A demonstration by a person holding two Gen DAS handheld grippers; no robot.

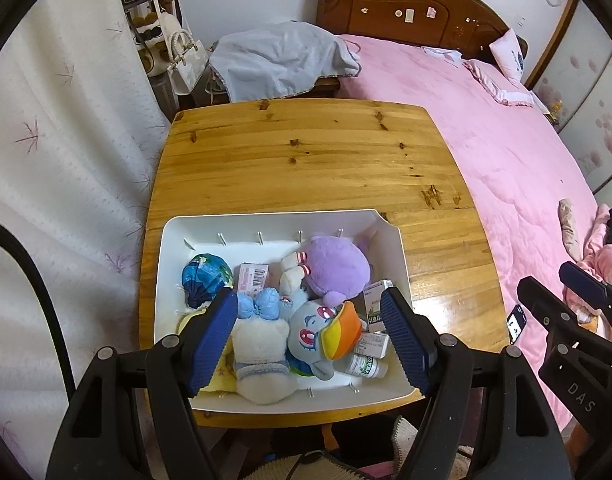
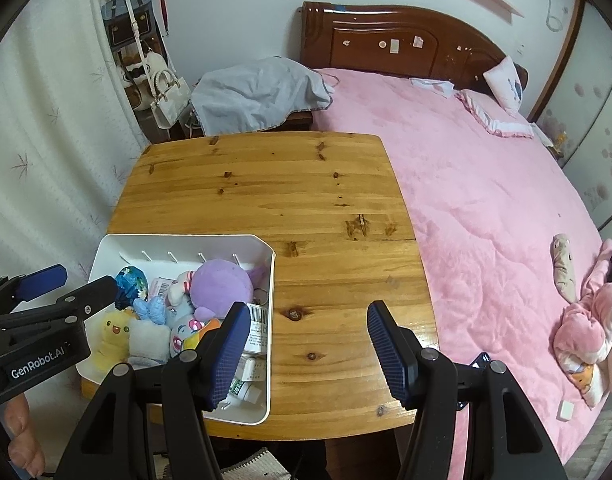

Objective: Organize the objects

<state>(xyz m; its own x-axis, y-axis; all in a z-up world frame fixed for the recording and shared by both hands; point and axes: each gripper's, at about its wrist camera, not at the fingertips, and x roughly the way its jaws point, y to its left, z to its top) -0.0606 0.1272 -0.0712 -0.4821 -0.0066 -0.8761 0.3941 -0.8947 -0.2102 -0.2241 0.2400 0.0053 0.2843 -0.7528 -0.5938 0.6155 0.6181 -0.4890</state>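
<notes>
Both hand-held grippers, left (image 1: 309, 336) and right (image 2: 307, 354), are hovering jaws apart; bin (image 1: 266, 222) at 6 o'clock looks full, probably sorting toys next.

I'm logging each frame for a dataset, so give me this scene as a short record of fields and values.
surface: wooden table beside pink bed
container: white bin at table's near left
contents: purple plush, blue plush, white plush, globe ball, medicine boxes, bottle
left hand-held gripper: open above bin
right hand-held gripper: open, empty

Between the blue ribbed fingers (image 1: 213, 332): a white bin (image 1: 174, 240), purple plush (image 1: 335, 266), orange-billed blue plush (image 1: 325, 330); beyond, knotty honey tabletop (image 1: 306, 152), pink bedspread (image 1: 505, 140).
</notes>
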